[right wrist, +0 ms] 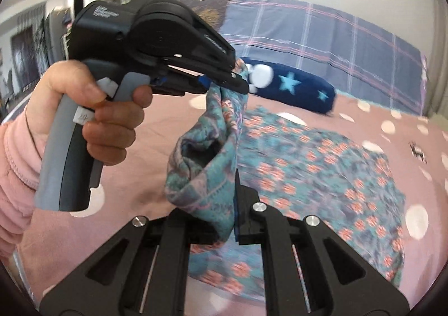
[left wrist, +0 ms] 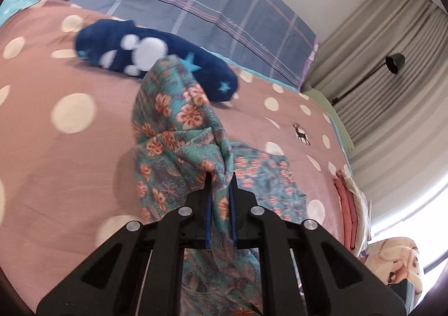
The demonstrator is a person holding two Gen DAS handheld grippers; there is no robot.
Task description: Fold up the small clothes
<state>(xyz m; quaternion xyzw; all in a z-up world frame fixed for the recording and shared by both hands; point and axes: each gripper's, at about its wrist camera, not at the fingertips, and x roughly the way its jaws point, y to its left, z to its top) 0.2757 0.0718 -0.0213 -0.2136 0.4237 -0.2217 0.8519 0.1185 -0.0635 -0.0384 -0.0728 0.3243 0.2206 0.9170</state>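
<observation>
Between my left gripper's (left wrist: 219, 176) jaws I see thin woven cloth — the floral garment (left wrist: 173, 131), matt, softly creased, teal with orange blossoms. The jaws themselves are matt black plastic with blue rubbery-looking pads (left wrist: 207, 220) and shiny round metal pivot pins (left wrist: 184, 211). Beyond the jaws, the bedsheet (left wrist: 70, 164) is smooth matt cotton-like cloth, pink with cream dots. Further ahead lies a navy pillow (left wrist: 168, 55) — plush, fuzzy fleece. Above the right gripper's (right wrist: 233, 176) jaws, the other tool's handle (right wrist: 64, 153) looks like smooth grey and black plastic, slightly satin; the sleeve (right wrist: 14, 159) at the far left is soft pink knit.
</observation>
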